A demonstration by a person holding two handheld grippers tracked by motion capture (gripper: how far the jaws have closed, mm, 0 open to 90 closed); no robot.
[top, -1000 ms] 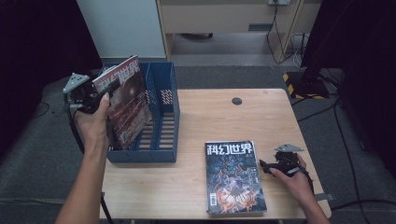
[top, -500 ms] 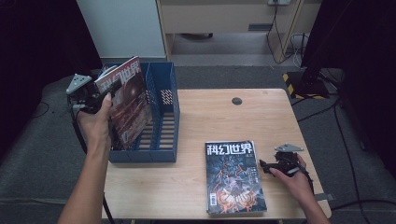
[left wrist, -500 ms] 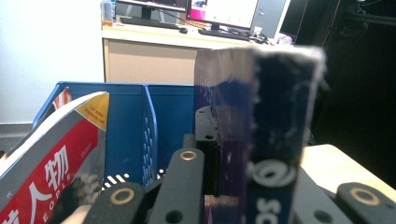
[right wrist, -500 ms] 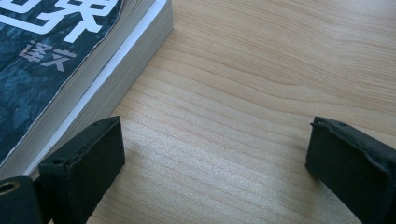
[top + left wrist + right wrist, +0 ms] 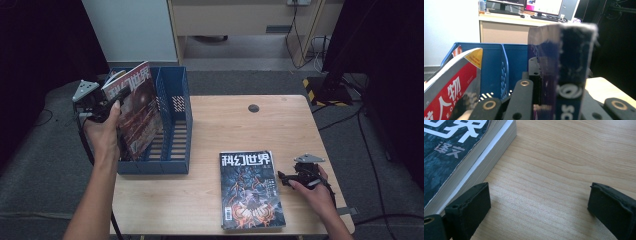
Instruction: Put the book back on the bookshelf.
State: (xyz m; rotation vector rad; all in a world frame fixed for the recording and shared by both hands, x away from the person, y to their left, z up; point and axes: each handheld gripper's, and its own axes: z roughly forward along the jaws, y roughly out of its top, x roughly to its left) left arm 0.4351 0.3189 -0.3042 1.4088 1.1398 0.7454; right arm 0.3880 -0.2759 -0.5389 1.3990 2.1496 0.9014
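Magazine (image 5: 139, 112) in the left gripper (image 5: 102, 106) was the thing being filed: it stood nearly upright, tilted a little, held by its edge over the left-hand slot of the blue file rack (image 5: 176, 125) at the table's left side. In the left gripper view the jaws were clamped on the magazine's spine (image 5: 571, 75), which rose blurred and close before the camera, with the rack's divider (image 5: 504, 70) behind it and a red-covered magazine (image 5: 451, 85) already leaning in a compartment to the left.

The right gripper (image 5: 292, 178) rested low on the wooden table (image 5: 225, 120), just beside the right edge of a stack of magazines (image 5: 250, 190) lying flat; its jaws stood wide apart with bare wood between them (holding nothing), one fingertip (image 5: 471, 205) near the stack's page edges.

To do this step well, my judgement is that the magazine should be squared with the divider before it goes down, its bottom edge leading into the open slot, not onto the rack's rim. It should be lowered until the rack's slatted floor takes the weight and released only then, so it does not flop over or catch on the red one. The loose cover could snag on the divider if the tilt is kept.
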